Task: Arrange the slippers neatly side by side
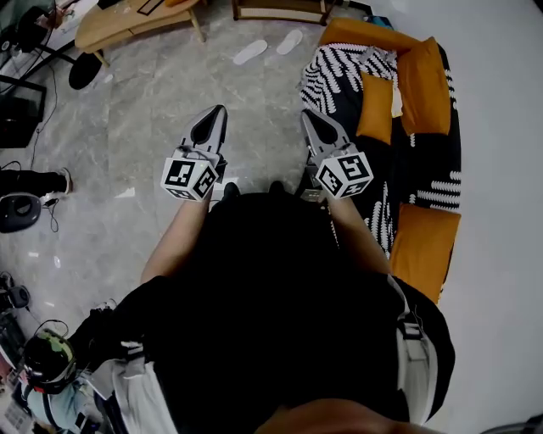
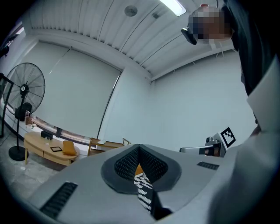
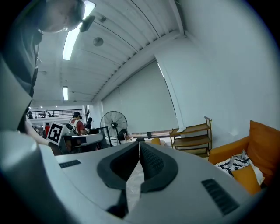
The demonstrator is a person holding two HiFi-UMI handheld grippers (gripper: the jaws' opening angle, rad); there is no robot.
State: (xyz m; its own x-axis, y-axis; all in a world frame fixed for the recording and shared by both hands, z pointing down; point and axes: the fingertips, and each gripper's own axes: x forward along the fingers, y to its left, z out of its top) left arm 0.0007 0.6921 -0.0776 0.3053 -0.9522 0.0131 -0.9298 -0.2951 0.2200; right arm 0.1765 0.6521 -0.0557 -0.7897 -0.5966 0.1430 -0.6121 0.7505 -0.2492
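Two white slippers lie apart on the grey floor far ahead in the head view, one (image 1: 250, 52) to the left and the other (image 1: 289, 41) a little further off, both angled. My left gripper (image 1: 219, 111) and right gripper (image 1: 307, 115) are held out level in front of the person's body, well short of the slippers. Both are shut with nothing between the jaws. In the left gripper view the jaws (image 2: 139, 147) meet at the tip; in the right gripper view the jaws (image 3: 139, 142) meet too. Neither gripper view shows the slippers.
An orange sofa (image 1: 424, 80) with a black-and-white blanket (image 1: 335, 72) stands right of the slippers. A low wooden table (image 1: 127, 21) sits at the far left and a wooden shelf (image 3: 192, 135) behind. A standing fan (image 2: 24, 94) and cables, equipment (image 1: 21, 110) line the left side.
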